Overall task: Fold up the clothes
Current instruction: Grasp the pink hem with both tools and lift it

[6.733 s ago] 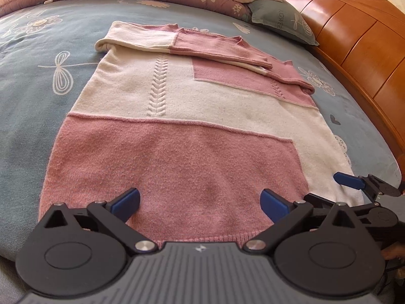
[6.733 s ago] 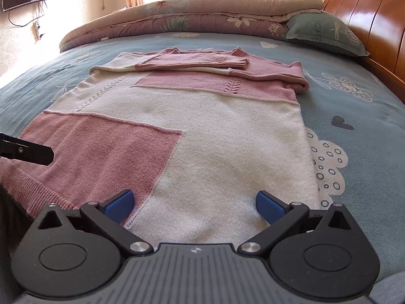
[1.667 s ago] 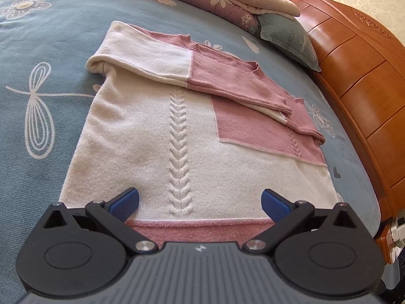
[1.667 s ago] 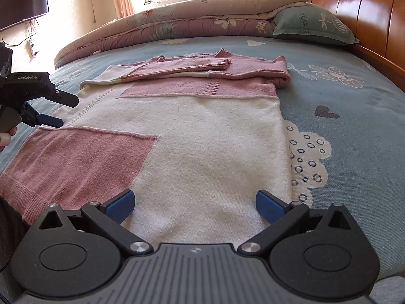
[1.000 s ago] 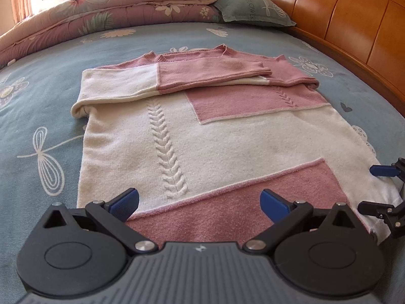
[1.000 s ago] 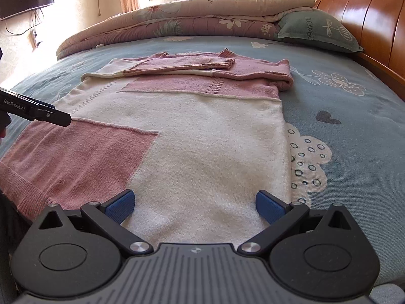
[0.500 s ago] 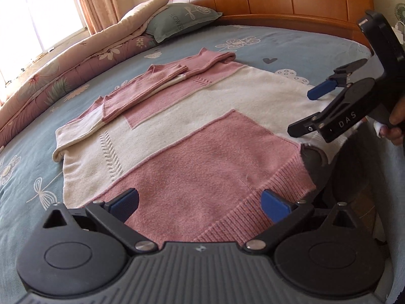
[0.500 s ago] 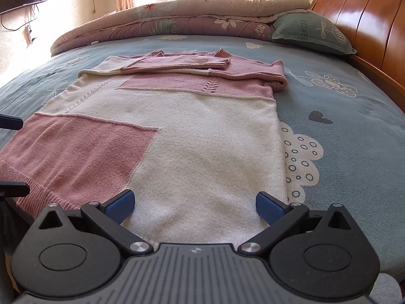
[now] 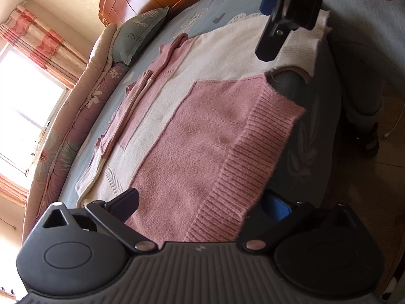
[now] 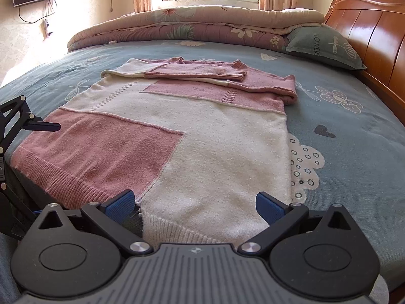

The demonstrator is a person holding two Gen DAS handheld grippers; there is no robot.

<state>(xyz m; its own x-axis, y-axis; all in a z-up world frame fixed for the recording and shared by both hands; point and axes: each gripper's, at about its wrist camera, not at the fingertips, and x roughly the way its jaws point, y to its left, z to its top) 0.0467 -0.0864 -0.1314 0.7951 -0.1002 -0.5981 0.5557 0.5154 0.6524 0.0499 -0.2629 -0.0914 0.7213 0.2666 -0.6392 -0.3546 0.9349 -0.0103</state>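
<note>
A pink and cream knitted sweater (image 10: 207, 136) lies flat on the bed with both sleeves folded across its chest. Its ribbed hem hangs over the near bed edge. My left gripper (image 9: 202, 202) is open, tilted sideways, with the pink ribbed hem corner (image 9: 243, 167) between its fingers. My right gripper (image 10: 195, 205) is open with the cream hem corner (image 10: 182, 228) between its fingers. The right gripper also shows at the top of the left wrist view (image 9: 291, 12), above the cream hem. The left gripper shows at the left edge of the right wrist view (image 10: 15, 126).
The blue floral bedsheet (image 10: 341, 131) covers the bed. A rolled quilt (image 10: 192, 27) and a grey-green pillow (image 10: 326, 45) lie at the far side. A wooden headboard (image 10: 374, 38) runs along the right. The person's leg (image 9: 362, 81) stands beside the bed edge.
My left gripper has swung down and rolled sideways to the pink hem corner, which now sits between its fingers. My right gripper has dropped slightly lower at the cream hem.
</note>
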